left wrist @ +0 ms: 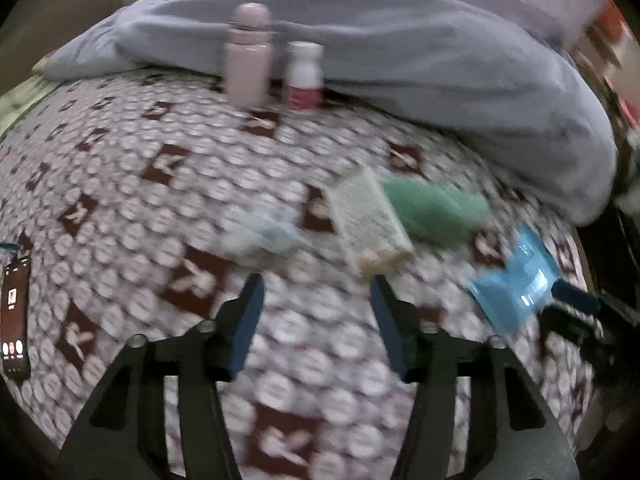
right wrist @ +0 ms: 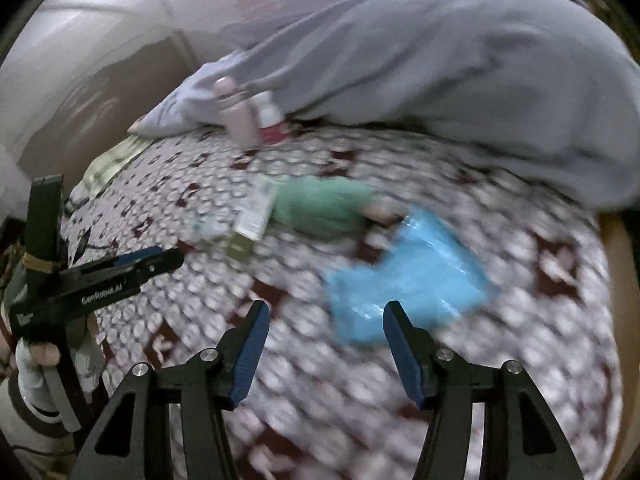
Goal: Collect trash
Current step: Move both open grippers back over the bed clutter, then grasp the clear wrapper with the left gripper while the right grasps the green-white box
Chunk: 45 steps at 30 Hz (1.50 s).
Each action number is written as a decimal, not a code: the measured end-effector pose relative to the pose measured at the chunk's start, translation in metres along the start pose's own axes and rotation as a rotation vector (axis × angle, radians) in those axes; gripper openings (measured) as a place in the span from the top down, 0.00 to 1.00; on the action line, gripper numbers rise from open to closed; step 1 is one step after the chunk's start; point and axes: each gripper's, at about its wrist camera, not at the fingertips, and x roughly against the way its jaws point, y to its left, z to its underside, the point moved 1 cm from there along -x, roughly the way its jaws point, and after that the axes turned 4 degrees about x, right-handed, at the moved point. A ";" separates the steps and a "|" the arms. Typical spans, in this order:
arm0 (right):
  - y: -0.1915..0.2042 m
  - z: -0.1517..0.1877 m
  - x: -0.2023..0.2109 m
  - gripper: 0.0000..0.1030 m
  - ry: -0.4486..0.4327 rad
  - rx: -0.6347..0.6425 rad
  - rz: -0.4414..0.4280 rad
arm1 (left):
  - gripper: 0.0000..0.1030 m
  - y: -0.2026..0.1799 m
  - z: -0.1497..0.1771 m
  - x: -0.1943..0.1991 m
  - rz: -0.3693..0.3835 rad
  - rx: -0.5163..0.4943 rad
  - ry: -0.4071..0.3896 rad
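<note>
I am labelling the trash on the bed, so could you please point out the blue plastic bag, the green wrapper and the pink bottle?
blue plastic bag [right wrist: 408, 276]: right wrist view, middle of its crinkled surface.
green wrapper [left wrist: 434, 210]: left wrist view, centre of its body.
pink bottle [left wrist: 249, 60]: left wrist view, middle of its side.

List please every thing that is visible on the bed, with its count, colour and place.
bottle: 1, pale pink, upright at the far side, by the duvet
small bottle: 1, white with red label, right of it
duvet: 1, grey-blue, far side
flat box: 1, whitish, centre
green item: 1, right of the box
blue plastic bag: 1, before the right gripper
phone: 1, dark, left edge
bedcover: 1, white and maroon
left gripper: fingers open
right gripper: fingers open
</note>
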 end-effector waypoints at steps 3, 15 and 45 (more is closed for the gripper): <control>0.026 -0.023 -0.026 0.36 0.013 0.047 -0.021 | 0.40 0.018 -0.017 -0.015 -0.005 0.025 -0.020; 0.073 -0.069 -0.089 0.36 0.059 0.139 -0.010 | 0.82 0.054 -0.025 -0.078 0.071 0.040 0.116; 0.052 0.017 -0.044 0.63 0.140 0.114 0.006 | 0.87 -0.012 0.030 0.014 0.151 -0.061 0.063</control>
